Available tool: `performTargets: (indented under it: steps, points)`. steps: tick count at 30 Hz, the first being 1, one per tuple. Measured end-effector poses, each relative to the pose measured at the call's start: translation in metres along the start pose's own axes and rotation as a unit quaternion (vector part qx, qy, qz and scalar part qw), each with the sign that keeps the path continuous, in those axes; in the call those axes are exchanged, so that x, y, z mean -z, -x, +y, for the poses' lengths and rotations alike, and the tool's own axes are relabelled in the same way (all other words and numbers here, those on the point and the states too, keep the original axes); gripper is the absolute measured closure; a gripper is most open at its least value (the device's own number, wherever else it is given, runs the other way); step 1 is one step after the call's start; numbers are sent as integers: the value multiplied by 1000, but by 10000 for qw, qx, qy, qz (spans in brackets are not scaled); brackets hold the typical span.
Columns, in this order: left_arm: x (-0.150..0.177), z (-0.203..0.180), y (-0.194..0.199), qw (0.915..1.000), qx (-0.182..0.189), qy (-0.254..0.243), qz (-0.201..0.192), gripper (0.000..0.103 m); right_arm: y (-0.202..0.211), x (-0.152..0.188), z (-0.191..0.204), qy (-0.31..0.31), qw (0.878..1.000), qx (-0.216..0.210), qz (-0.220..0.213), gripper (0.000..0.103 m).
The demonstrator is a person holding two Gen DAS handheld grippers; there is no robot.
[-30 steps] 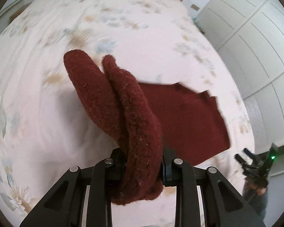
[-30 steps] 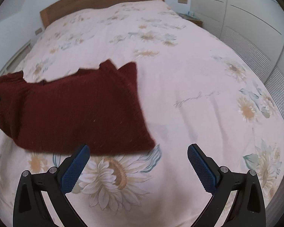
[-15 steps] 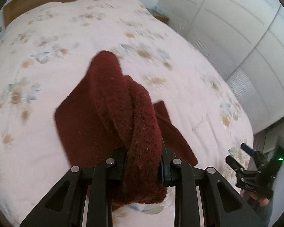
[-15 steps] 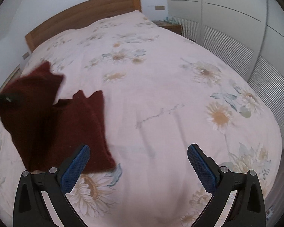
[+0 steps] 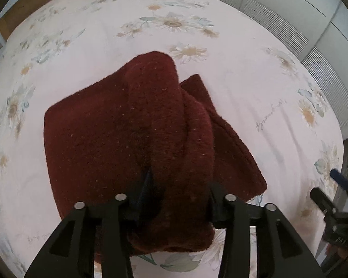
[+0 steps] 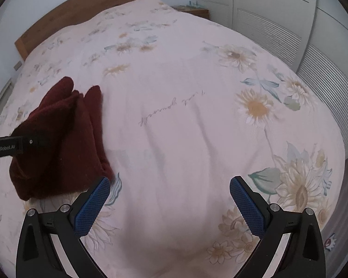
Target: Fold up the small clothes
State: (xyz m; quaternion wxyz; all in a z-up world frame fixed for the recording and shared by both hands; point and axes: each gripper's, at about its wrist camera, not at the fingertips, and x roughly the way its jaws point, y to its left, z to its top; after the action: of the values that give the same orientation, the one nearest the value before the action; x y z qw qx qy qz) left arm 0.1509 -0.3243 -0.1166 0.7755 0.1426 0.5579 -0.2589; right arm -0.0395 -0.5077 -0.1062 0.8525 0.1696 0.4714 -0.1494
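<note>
1. Lying on the left part of the pink flowered bedspread (image 6: 185, 88), the dark red knitted garment (image 5: 118, 127) is folded over on itself.
2. Hanging over it, the left gripper (image 5: 174, 199) is pointing steeply down; its jaws have just been opening, a thick fold of the garment is sitting between them, and the blue pad (image 5: 147, 180) is showing beside the wool.
3. Hovering over bare bedspread to the right, the right gripper (image 6: 169, 206) is standing wide apart and holding nothing.
</note>
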Motion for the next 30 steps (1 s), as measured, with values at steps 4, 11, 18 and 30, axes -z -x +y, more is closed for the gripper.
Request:
performTargets:
  steps: [4, 11, 18, 30]
  points:
    - [0, 9, -2, 9994, 76, 226, 253, 41, 1, 0, 3, 62, 10000, -30, 18, 0]
    - [-6, 21, 34, 9981, 510, 337, -21, 6, 12, -8, 6, 161, 9998, -121, -27, 0]
    - [-16, 59, 79, 9943, 614, 769, -408, 1, 26, -32, 37, 560, 9979, -299, -79, 0]
    - [44, 145, 75, 9915, -326, 1212, -335, 1, 23, -102, 163, 1620, 9824, -843, 401, 7]
